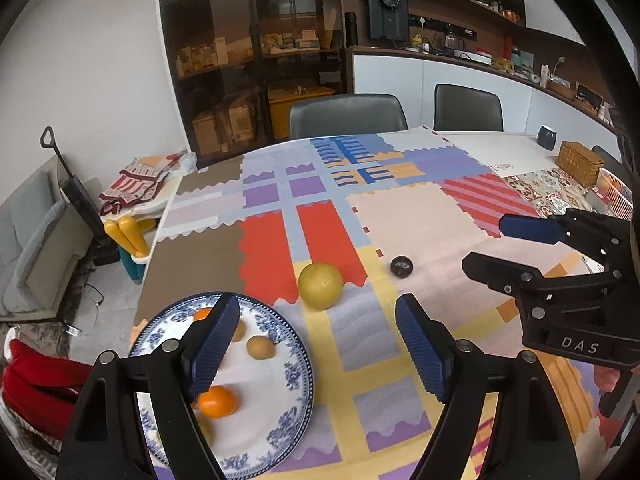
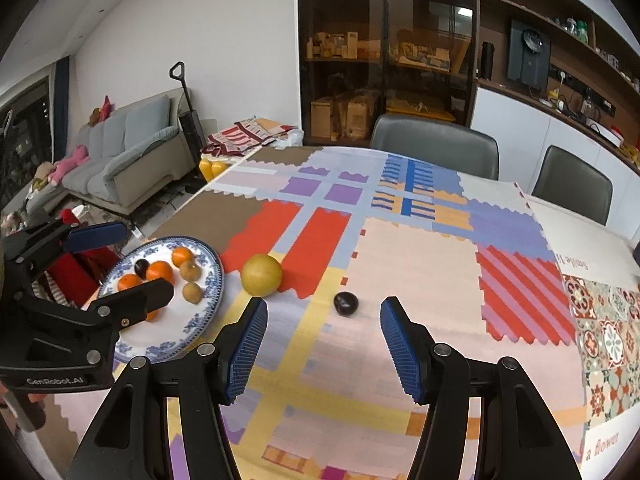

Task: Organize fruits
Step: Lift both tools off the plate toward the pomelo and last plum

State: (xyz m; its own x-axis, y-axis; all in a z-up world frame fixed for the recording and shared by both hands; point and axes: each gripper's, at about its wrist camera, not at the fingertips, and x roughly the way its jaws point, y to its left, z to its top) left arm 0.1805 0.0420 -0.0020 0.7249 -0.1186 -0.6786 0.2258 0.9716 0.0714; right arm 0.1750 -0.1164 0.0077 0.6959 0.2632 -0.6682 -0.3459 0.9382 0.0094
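Fruits are mostly gathered already: smooth orange tangerines, matte brown round fruits and one dark plum sit on the glossy blue-and-white patterned porcelain plate at the near left of the table. Two are left on the patchwork tablecloth — a large yellow-green dimpled citrus just right of the plate, and a small dark glossy plum farther right. The right gripper hovers before that plum, ribbed blue fingers spread wide, probably lining up a grasp. The left gripper, equally spread and empty, hangs over the plate's right edge.
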